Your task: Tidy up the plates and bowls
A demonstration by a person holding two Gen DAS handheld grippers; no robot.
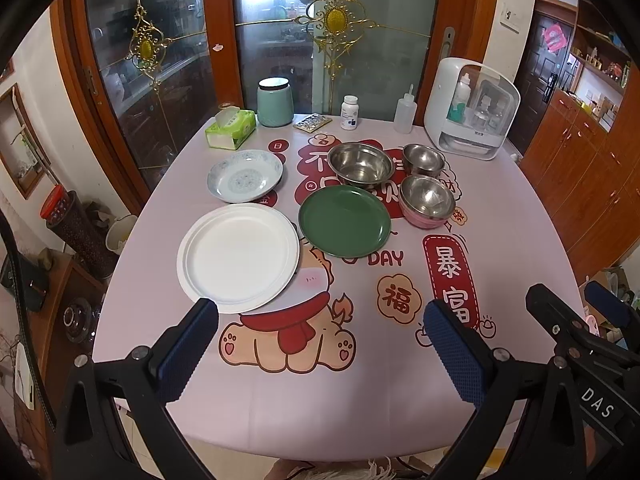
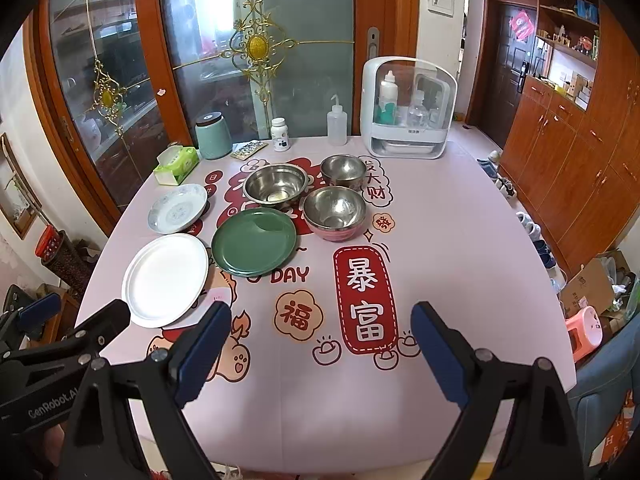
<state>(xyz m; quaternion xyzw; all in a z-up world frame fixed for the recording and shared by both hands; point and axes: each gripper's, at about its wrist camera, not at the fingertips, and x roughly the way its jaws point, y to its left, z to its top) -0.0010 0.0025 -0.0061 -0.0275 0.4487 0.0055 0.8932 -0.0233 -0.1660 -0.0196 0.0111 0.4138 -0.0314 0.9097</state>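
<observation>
While both stand open, left tool nears white plate, seemingly untouched.

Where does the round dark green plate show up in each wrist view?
Left wrist: the round dark green plate lies centre frame, right of the large white plate.
Right wrist: it lies left of centre, again right of the white plate.
Shared landmark: the pink-sided steel bowl, just right of it in both.

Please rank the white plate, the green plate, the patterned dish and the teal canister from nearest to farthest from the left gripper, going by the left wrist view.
From the left gripper:
1. White plate, just ahead, on the left.
2. Green plate, ahead, near the centre.
3. Patterned dish, behind the white plate.
4. Teal canister, at the table's far edge.
</observation>
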